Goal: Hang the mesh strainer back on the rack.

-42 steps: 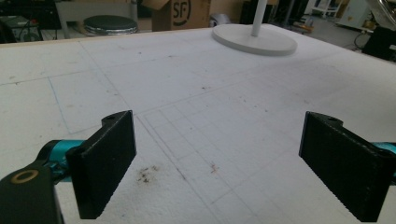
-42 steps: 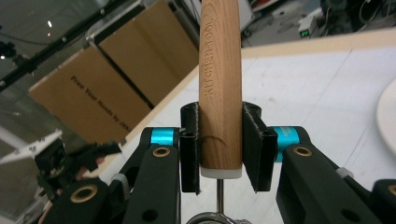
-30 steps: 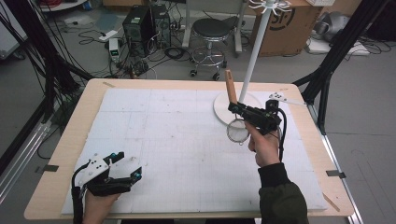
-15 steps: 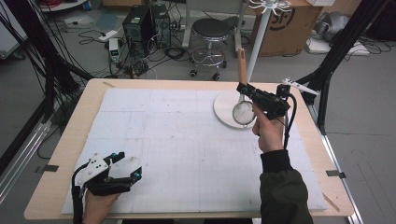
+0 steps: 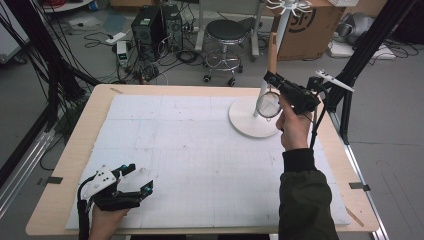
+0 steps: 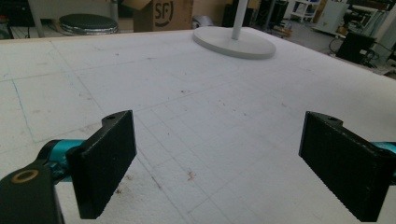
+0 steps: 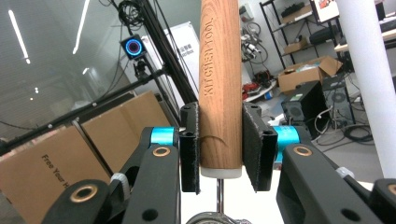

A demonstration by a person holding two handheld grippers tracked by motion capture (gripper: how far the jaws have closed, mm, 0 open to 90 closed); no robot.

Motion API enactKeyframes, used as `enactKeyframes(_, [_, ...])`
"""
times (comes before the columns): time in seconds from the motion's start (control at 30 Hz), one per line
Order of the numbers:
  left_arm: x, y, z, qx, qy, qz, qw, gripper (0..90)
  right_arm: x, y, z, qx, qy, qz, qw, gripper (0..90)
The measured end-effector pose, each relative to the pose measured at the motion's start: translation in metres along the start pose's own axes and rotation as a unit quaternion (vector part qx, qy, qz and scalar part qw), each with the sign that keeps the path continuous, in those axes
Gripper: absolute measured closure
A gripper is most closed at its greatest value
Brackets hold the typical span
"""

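High view: right claw (image 5: 270, 80) clamps strainer (image 5: 269, 104) by wooden handle, raised over white stand base (image 5: 248, 122) near counter (image 5: 75, 145) far-right corner. Left claw (image 5: 136, 179) spread wide at near-left corner.
Left gripper view: jaws apart, nothing between.
Right gripper view: jaws pinch handle (image 7: 219, 84) upright.

High cam overhead; gripper cams low, close; share stand base (image 5: 252, 120).

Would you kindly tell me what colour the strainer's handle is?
Warm brown wood grain on the strainer's handle, clearest in the right gripper view.
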State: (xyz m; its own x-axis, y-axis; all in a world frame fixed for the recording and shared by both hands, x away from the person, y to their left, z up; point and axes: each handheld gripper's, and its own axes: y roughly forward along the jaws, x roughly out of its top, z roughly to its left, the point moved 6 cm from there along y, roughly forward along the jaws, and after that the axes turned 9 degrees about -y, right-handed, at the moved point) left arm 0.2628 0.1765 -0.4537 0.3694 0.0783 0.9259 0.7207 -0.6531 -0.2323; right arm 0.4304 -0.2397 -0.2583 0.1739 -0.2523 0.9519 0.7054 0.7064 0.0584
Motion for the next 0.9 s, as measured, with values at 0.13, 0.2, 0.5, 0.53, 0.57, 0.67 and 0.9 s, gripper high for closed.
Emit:
enactKeyframes(0.13, [-0.001, 0.0, 0.001, 0.002, 0.001, 0.003, 1.0, 11.5, 0.012, -0.001, 0.0, 0.002, -0.003, -0.012, 0.9999, 71.0])
enactKeyframes(0.2, [-0.001, 0.0, 0.002, 0.003, 0.0, 0.004, 1.0, 11.6, 0.018, -0.001, 0.0, 0.002, -0.006, -0.019, 0.9998, 71.0])
enactKeyframes(0.5, [-0.001, -0.002, 0.002, 0.005, 0.001, 0.0, 1.0, 11.6, 0.038, 0.006, 0.004, -0.006, -0.023, -0.025, 0.9994, 71.0])
enactKeyframes(0.53, [-0.001, -0.002, 0.002, 0.004, 0.001, 0.002, 1.0, 11.5, 0.04, 0.007, 0.005, -0.012, -0.027, -0.023, 0.9993, 71.0])
enactKeyframes(0.57, [-0.001, -0.002, 0.002, 0.004, 0.0, 0.002, 1.0, 11.5, 0.042, 0.009, 0.005, -0.018, -0.032, -0.023, 0.9991, 71.0])
enactKeyframes(0.67, [0.0, -0.002, 0.002, 0.004, 0.0, 0.001, 1.0, 11.5, 0.045, 0.012, 0.005, -0.024, -0.036, -0.021, 0.9988, 71.0])
enactKeyframes(0.9, [-0.001, -0.004, 0.003, 0.005, -0.001, 0.0, 1.0, 11.6, 0.052, 0.003, -0.001, -0.03, -0.027, -0.036, 0.9985, 71.0])
